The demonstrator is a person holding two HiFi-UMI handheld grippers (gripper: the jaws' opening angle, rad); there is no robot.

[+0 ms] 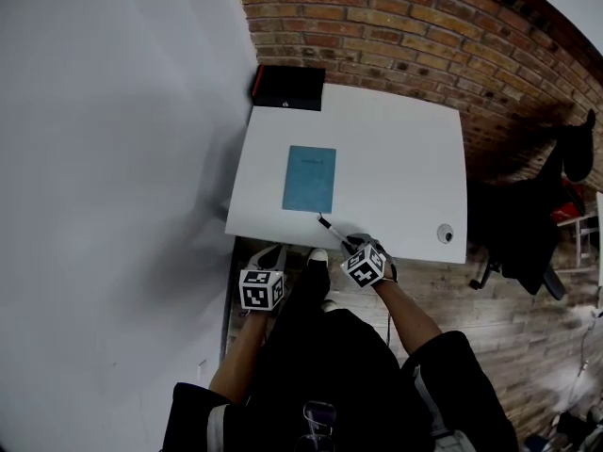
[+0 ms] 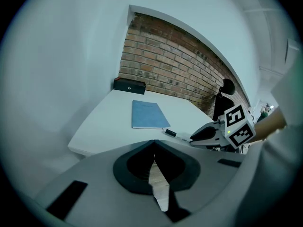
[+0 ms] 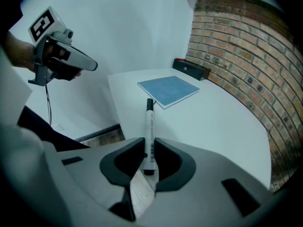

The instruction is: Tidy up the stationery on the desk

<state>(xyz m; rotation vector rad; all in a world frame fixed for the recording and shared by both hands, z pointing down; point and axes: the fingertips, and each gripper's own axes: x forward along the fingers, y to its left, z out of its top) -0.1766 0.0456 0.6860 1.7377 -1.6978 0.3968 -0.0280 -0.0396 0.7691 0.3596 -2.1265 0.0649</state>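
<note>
head view: a blue notebook [image 1: 310,178] lies mid-desk [image 1: 405,158]. the right gripper [image 1: 350,243] holds a marker [image 1: 330,226] at the near edge, and the left gripper [image 1: 274,252] hangs off the desk.
left gripper view: jaws pressed together, nothing between them.
right gripper view: jaws clamped on the marker's near end, its far tip toward the notebook.

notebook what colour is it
The notebook is blue; head view shows it best.
</note>
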